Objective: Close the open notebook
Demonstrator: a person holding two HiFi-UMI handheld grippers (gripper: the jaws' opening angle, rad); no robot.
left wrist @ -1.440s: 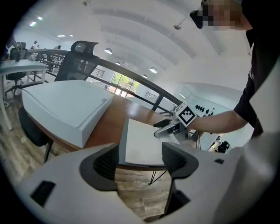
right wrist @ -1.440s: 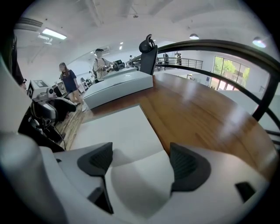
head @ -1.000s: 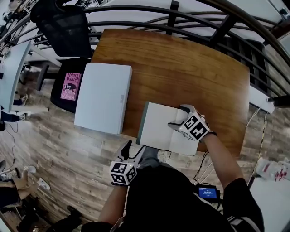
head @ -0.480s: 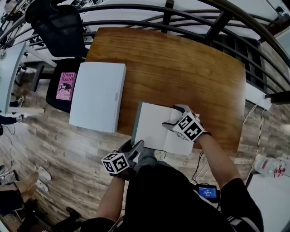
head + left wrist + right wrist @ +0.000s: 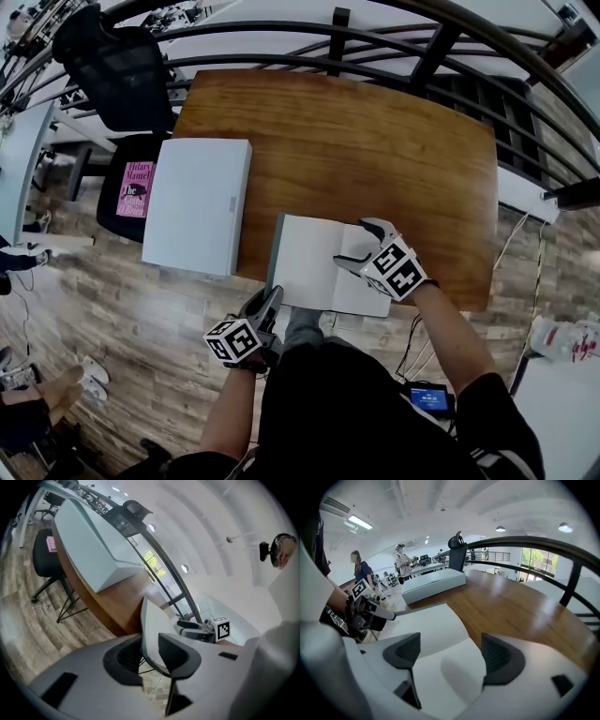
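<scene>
At the near edge of the bench (image 5: 375, 141) the notebook (image 5: 309, 262) lies open and flat, white pages up, with its lower edge just at the bench's rim in front of the person.

A second ago the left claw (image 5: 151, 654) hung below that rim, jaws wide and clear of the paper. Now it sits at the notebook's near left corner, rolled over onto its side, and its jaws have just been closing. The left gripper view shows the pale left edge of the notebook running between the two dark pads, which stand narrowly apart and appear to pinch it. I judge that a grip has been taken, though how firmly is hard to tell.

On the other side, the right claw (image 5: 452, 653) stands over the right-hand page near the spine, in much the same place as before. Its jaws are spread wide and hold nothing; only the bare page shows beneath them.

With the left edge caught, the task looks ready for its main move: lifting that side up and swinging it over onto the right page. For that, the right claw will likely need to get out of the way.
</scene>
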